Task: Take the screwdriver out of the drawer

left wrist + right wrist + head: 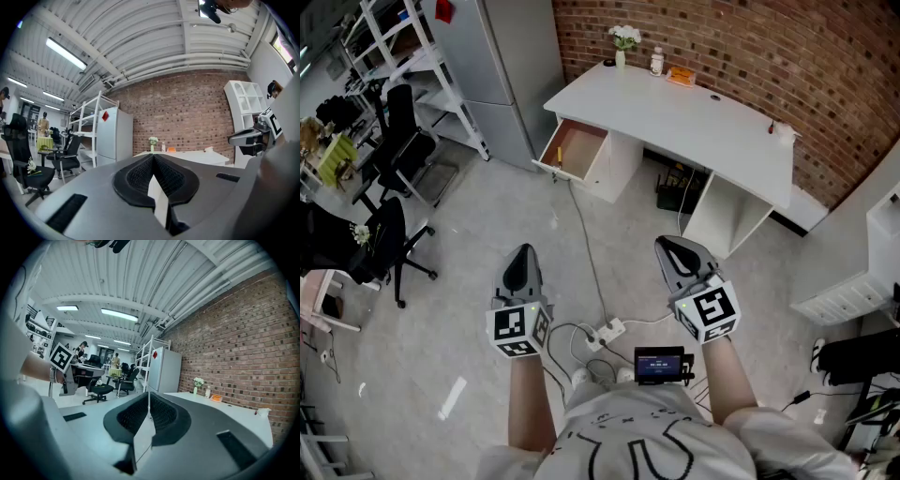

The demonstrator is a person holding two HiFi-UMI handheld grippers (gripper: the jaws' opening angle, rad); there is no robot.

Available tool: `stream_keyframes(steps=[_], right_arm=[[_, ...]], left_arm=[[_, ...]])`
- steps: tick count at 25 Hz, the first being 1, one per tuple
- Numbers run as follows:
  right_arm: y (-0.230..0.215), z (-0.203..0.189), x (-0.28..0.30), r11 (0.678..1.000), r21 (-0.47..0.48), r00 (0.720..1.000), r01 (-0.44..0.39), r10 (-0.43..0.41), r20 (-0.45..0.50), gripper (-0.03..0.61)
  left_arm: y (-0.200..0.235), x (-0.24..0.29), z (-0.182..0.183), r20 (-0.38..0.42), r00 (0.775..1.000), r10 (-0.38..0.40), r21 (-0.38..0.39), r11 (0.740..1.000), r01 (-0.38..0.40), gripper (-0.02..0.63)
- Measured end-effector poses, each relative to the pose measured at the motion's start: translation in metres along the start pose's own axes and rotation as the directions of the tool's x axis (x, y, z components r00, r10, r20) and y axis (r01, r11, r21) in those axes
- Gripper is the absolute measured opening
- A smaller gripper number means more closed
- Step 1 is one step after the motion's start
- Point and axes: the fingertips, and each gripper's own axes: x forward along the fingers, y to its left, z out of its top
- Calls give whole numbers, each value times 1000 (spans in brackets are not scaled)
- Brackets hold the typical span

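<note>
Nearest us, the grey left claw [523, 258] and grey right claw [675, 253] are both clenched on nothing, held above the floor. Just ahead, a white power strip [609, 330] lies on the floor, and a thin cable [586, 244] runs from it towards the white worktop [675, 117]. The worktop's wood-lined drawer [581, 141] stands open. At its front edge is a small yellow item, which we judge to be the screwdriver [560, 154], well apart from both claws.

Risks: catching the cable on approach, and reaching in with a claw clenched, which could knock the tool deeper.
</note>
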Motion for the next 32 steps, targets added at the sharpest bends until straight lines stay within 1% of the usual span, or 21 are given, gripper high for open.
stream_keyframes(steps=[4,7,12,16,19,20,25,28,32], right_arm=[[2,-2,-11,1000,-7,1000,-3,3,-1,26],[-2,-3,-17,1000,11,1000,3,-3,5,26],[-2,-2,-21,1000,4,1000,-15,15,5,26],[-2,3,-16,999,3,999,-35,35,36,26],[3,3,-6,999,-11,998,-53,54,44,26],[3,2,-2,998,-16,998,-53,54,43,26],[2,5,28,999,-26,999,-39,40,34,26],[4,11,54,999,-16,999,-30,30,29,26],[1,14,91,1000,-5,1000,-11,11,21,26]], left_arm=[[-16,-7,8,12,1000,-15,36,999,14,9],[-25,-12,12,11,1000,-24,58,998,23,11],[-26,-13,14,2,1000,-9,66,998,9,11],[-25,-6,14,-5,1000,-20,88,996,20,11],[-15,4,10,-5,1000,-2,78,997,2,11],[-13,7,8,-2,1000,-6,73,997,6,11],[-6,29,10,29,996,-83,70,994,81,11],[14,41,15,48,994,-97,72,993,94,11],[45,63,13,36,994,-106,68,992,103,9]])
